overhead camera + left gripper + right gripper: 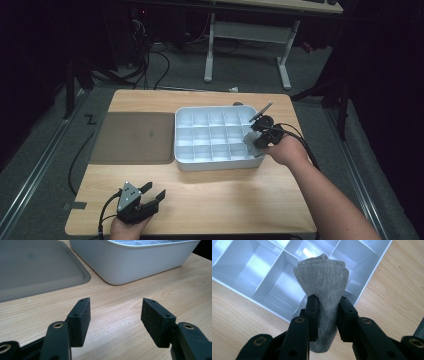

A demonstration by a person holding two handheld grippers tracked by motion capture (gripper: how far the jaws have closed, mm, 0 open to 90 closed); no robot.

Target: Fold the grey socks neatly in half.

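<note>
I'm holding the rolled grey sock (322,285) clamped upright in my right gripper (327,315), hovering right over the organizer's (215,162) near-right corner cells, while my left gripper (115,315) is sitting with its jaws apart way back.

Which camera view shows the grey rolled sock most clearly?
The right gripper view: the grey rolled sock is close and sharp, clamped between the right tool's jaws above the white divided box. In the high view it is just a small grey patch at the box's right end. The left gripper view faces the box's outer wall instead.
</note>
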